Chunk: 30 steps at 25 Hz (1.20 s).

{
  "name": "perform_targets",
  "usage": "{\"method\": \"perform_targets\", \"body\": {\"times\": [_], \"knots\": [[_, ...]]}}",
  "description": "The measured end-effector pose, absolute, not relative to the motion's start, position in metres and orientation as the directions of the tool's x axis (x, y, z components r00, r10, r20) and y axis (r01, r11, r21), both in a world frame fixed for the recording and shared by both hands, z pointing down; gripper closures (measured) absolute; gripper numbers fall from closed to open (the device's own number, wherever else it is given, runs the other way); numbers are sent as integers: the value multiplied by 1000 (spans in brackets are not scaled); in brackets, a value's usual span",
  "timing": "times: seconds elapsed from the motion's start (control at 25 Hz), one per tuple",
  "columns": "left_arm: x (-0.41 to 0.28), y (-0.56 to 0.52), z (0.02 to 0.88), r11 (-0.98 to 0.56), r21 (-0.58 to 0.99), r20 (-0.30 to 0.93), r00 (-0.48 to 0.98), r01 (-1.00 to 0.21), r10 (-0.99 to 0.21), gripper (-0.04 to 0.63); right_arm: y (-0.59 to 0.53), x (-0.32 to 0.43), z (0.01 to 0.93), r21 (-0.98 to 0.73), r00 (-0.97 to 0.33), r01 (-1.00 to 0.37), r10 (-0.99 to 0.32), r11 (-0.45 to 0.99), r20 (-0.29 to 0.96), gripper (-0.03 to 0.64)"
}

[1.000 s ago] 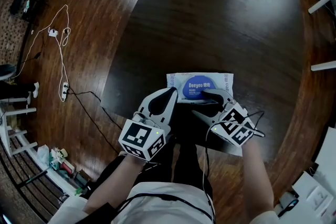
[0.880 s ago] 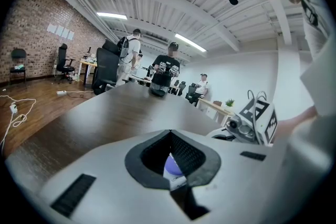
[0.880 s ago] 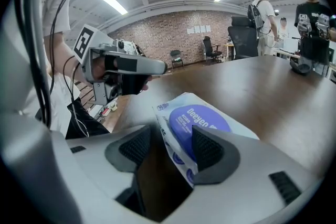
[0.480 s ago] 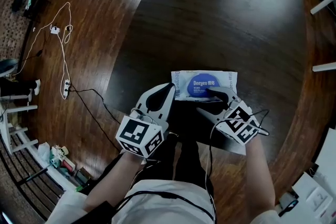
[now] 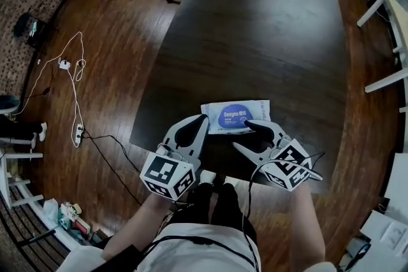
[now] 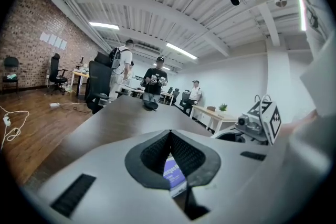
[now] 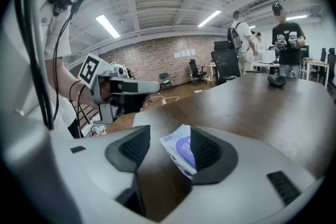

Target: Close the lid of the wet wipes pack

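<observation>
The left claw (image 5: 204,118) is pressed shut on nothing, its tip just at the near left corner of the wet wipes pack (image 5: 236,116). The right claw (image 5: 243,135) stands wide apart and empty. The pack lies flat on the worktop (image 5: 255,41) just ahead of it, and the pack's blue oval reads "Deeyeo".
</observation>
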<state>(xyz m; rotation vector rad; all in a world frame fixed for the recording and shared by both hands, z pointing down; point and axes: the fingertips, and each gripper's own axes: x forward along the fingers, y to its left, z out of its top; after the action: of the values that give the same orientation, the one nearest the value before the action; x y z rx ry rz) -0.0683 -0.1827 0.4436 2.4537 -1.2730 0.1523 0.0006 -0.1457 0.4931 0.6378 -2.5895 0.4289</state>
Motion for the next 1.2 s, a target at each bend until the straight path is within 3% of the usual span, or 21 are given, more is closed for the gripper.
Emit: {"method": "perform_targets", "body": {"times": [0.48, 0.92, 1.08, 1.16, 1.2], "knots": [[-42, -171, 372, -623, 228, 148, 659, -748, -737, 594, -139, 53, 383, -200, -694, -720, -676, 665, 250, 380], [-34, -156, 319, -700, 188, 70, 720, -689, -691, 594, -109, 68, 317, -155, -622, -783, -768, 602, 156, 382], [-33, -149, 309, -721, 187, 50, 740, -667, -671, 594, -99, 72, 307, -137, -586, -810, -798, 570, 143, 435], [-33, -147, 305, -734, 184, 41, 751, -654, -659, 594, -95, 73, 302, -130, -562, -826, -816, 548, 133, 510], [-33, -145, 303, -740, 183, 37, 757, -647, -652, 594, -93, 74, 300, -127, -550, -834, -825, 537, 128, 517]]}}
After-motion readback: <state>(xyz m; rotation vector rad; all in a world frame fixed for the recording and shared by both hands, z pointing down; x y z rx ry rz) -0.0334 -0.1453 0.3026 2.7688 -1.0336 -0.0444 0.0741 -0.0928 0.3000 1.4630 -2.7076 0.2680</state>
